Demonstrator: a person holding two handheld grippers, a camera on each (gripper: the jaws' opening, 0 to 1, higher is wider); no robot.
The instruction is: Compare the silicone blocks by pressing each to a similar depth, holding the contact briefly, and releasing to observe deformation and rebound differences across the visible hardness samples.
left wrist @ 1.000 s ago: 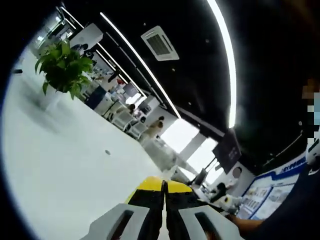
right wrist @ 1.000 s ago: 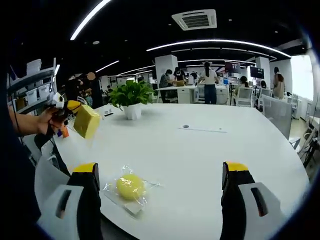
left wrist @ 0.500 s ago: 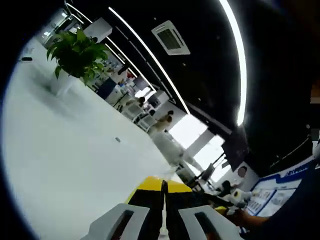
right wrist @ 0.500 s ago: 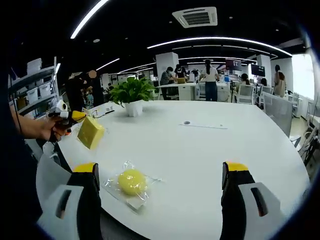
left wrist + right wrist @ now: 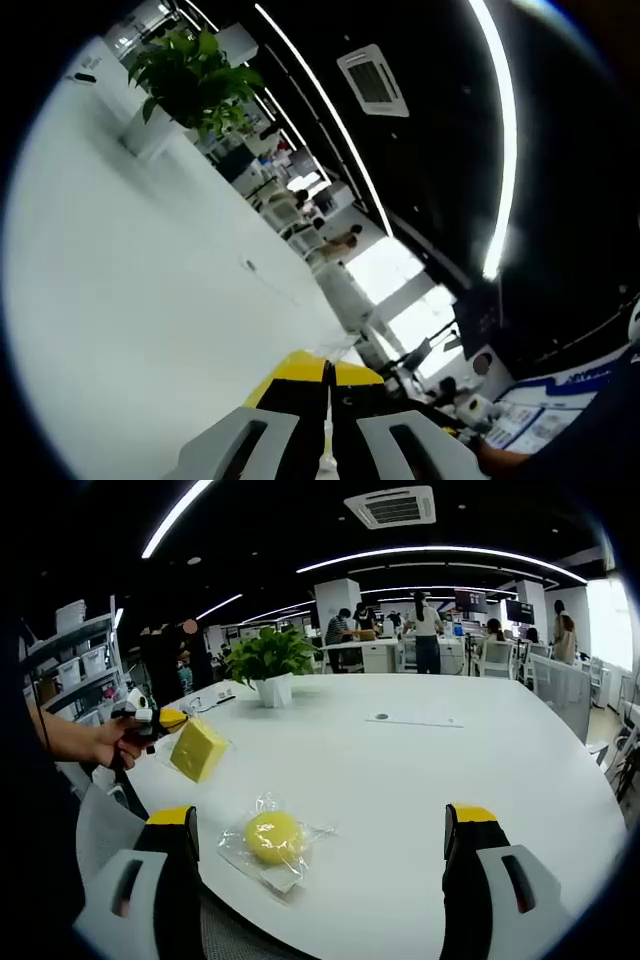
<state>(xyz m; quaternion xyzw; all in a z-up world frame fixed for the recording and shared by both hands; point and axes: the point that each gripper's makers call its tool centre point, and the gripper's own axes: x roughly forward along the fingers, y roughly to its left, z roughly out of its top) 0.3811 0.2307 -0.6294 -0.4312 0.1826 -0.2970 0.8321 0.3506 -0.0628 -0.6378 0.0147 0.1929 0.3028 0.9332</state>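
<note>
In the right gripper view, the right hand-held gripper has its jaws wide apart with nothing between them, poised over the near edge of a white round surface. A yellow ball in a clear bag lies on the surface just ahead of the right gripper's left jaw. Farther left, the left hand-held gripper comes in held by a hand, its jaws clamped on a yellow block that is tilted and lifted above the surface's edge. A potted plant stands near the far side of the surface, well apart from the ball. In the left gripper view, the left hand-held gripper has its jaws nearly together on the block, whose yellow edge peeks out beyond the tips; the view is strongly tilted, with the surface to the left and the plant at the top.
</note>
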